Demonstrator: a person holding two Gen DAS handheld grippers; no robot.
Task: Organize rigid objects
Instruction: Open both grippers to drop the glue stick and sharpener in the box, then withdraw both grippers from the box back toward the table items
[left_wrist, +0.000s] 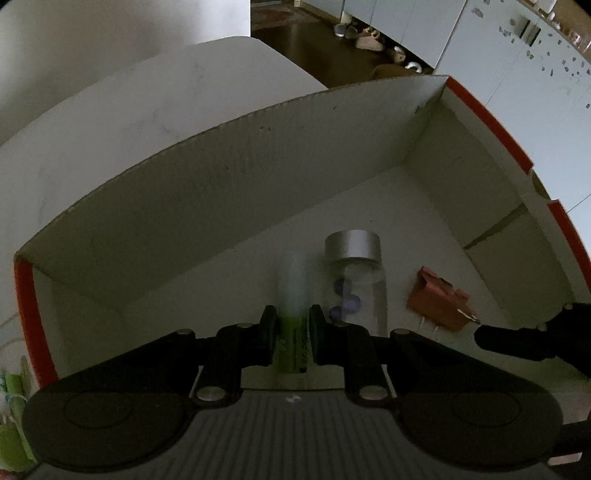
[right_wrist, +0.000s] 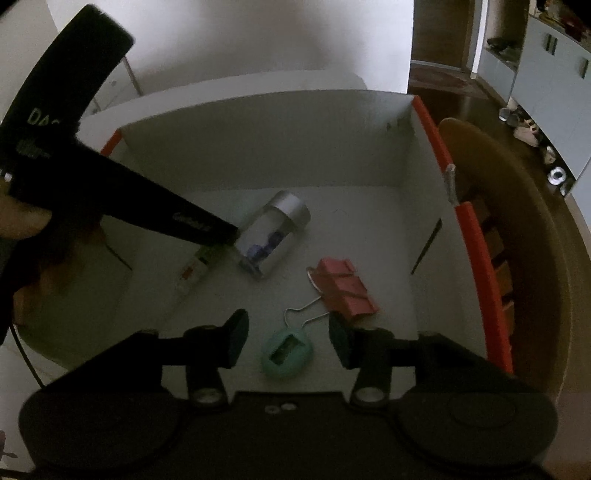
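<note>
My left gripper (left_wrist: 290, 328) is shut on a green and white glue stick (left_wrist: 291, 295) and holds it low inside a white cardboard box (left_wrist: 236, 177) with red edges. In the right wrist view the left gripper (right_wrist: 225, 236) reaches in from the left with the glue stick (right_wrist: 197, 267) under its tip. A clear jar with a silver lid (right_wrist: 273, 234) lies beside it; it also shows in the left wrist view (left_wrist: 356, 273). A red binder clip (right_wrist: 345, 286) lies right of the jar. My right gripper (right_wrist: 288, 338) is open above a mint green sharpener (right_wrist: 288, 354).
The box sits on a white table (left_wrist: 110, 122). A wooden chair (right_wrist: 517, 236) stands right of the box. The box walls (right_wrist: 266, 147) rise on all sides. Shoes lie on the dark floor (left_wrist: 332, 48) beyond the table.
</note>
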